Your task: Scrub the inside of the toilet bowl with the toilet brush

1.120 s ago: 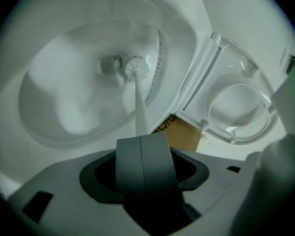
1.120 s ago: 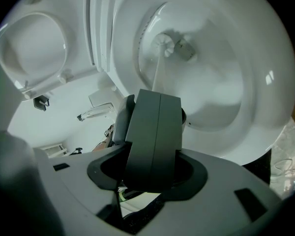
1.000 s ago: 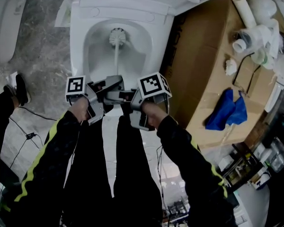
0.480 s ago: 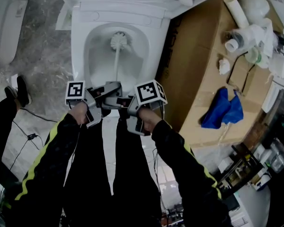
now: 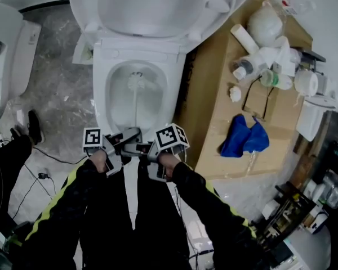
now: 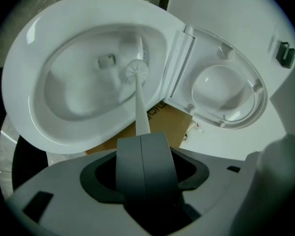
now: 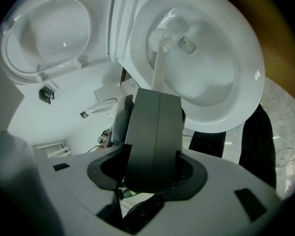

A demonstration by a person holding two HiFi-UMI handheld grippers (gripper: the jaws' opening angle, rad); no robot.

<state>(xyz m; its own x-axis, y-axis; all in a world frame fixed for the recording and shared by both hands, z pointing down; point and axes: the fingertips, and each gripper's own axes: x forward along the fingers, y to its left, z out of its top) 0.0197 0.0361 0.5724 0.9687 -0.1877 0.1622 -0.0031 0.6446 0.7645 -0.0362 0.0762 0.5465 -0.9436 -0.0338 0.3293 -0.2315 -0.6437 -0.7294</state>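
Flanking toilet (image 5: 103, 66) with brush (image 5: 136, 84), grey marbled floor (image 5: 59, 89), cardboard (image 5: 209, 112)

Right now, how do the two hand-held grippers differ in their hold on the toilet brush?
The left hand-held gripper clamps the toilet brush handle nearer its head; the right hand-held gripper clamps just behind it. The left comes in from the left, the right from the right. Both are shut on the handle, with the head inside the toilet bowl.

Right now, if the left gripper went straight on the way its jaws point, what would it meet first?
Probably the inner wall of the toilet bowl, near the head of the toilet brush that the left gripper is shut on; depth is unclear.
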